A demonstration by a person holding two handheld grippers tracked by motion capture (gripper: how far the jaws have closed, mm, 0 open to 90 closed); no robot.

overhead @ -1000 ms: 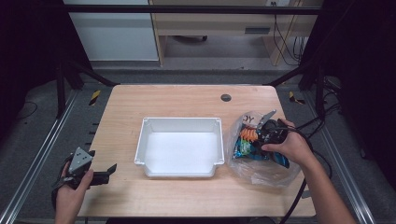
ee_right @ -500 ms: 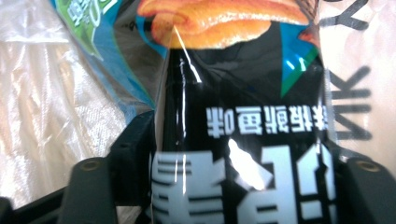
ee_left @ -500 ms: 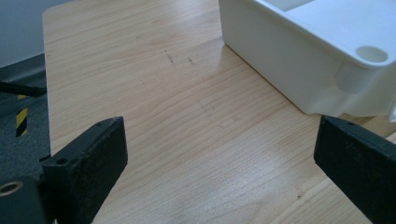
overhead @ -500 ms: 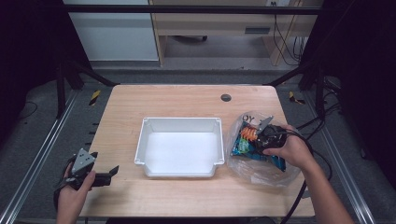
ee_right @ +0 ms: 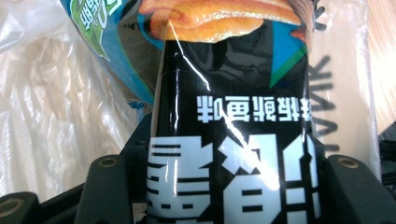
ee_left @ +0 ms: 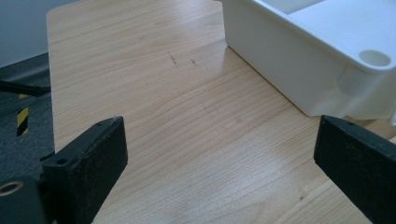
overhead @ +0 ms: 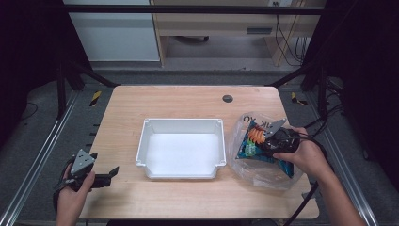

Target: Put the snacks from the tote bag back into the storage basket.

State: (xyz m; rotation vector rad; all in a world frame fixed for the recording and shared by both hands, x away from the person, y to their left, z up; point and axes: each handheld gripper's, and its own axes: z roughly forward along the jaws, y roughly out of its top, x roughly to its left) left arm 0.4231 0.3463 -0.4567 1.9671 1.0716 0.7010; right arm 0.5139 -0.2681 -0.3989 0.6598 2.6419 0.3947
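Your right gripper [ee_right: 219, 186] is clamping the black snack packet [ee_right: 233, 116] at right of frame, having just closed, and the clear plastic bag [overhead: 256, 176] risks dragging along as you lift, while your left gripper [ee_left: 219, 154] is idling with jaws apart at lower left.

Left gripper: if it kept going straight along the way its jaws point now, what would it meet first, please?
Probably nothing at once: bare wooden table lies ahead of the open left gripper. The white bin stands off to one side, though depth is hard to judge.
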